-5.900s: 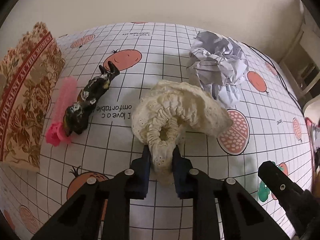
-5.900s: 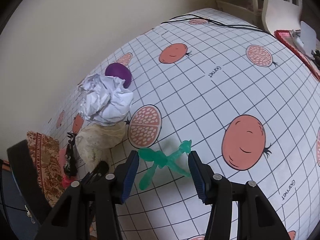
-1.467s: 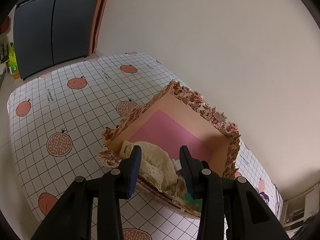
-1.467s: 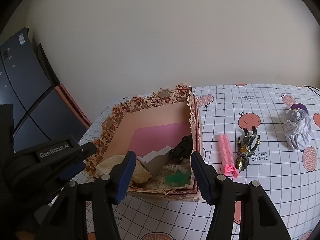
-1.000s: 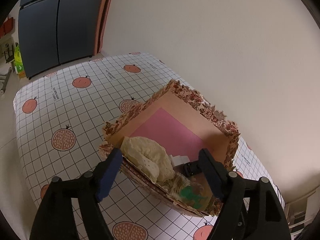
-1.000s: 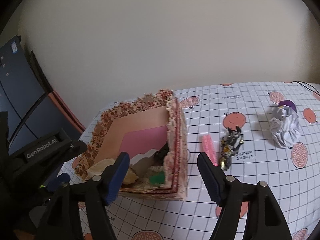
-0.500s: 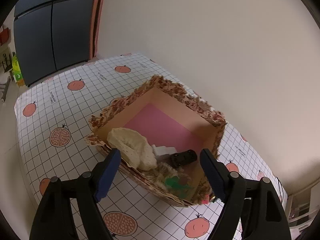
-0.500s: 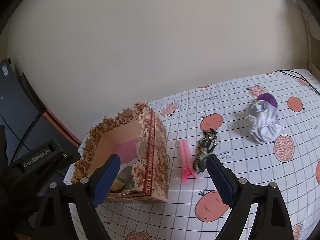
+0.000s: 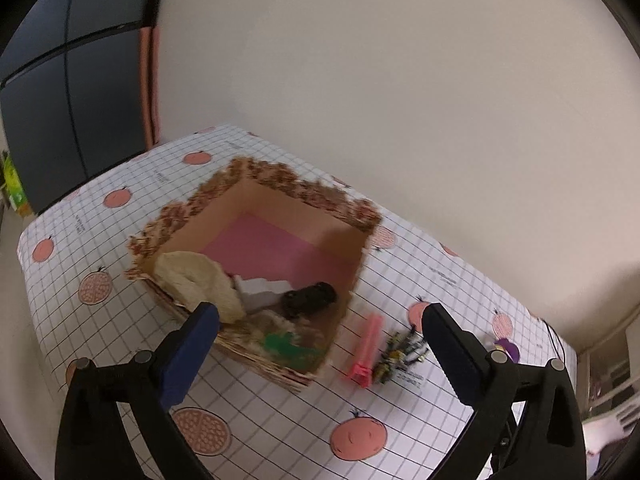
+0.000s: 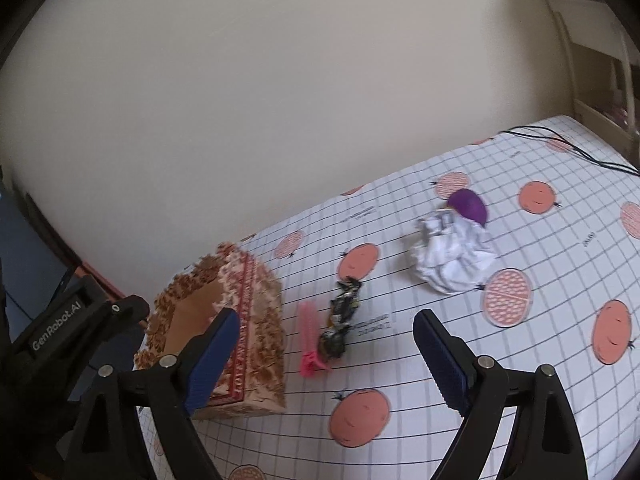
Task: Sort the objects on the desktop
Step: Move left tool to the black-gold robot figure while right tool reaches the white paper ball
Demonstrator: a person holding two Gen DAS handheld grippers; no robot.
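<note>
A floral cardboard box point(image 9: 280, 188) point(image 10: 256, 312) stands on the checked tablecloth. Inside it lie a cream lace cloth point(image 9: 196, 284), a white piece point(image 9: 260, 292), a black toy point(image 9: 308, 298) and a green clip point(image 9: 284, 344). Right of the box lie a pink comb point(image 9: 366, 350) point(image 10: 310, 338) and a dark figurine point(image 9: 400, 354) point(image 10: 340, 320). Farther right sit a crumpled white paper point(image 10: 452, 256) and a purple ball point(image 10: 468, 206). My left gripper point(image 9: 320, 354) hangs above the box's near corner, its jaws opening wide with nothing between them. My right gripper point(image 10: 326, 358) is open and empty above the comb and figurine.
A dark cabinet point(image 9: 72, 92) stands beyond the table's left end. A black cable point(image 10: 568, 150) trails over the far right corner near a wooden chair point(image 10: 592, 64). The wall runs close behind the table. The left gripper's body point(image 10: 68, 328) shows at the right wrist view's left edge.
Both grippers have swung right, away from the box; comb, figurine, paper and ball have come further into view. The left jaws have spread wider. The cream cloth and green clip stay in the box.
</note>
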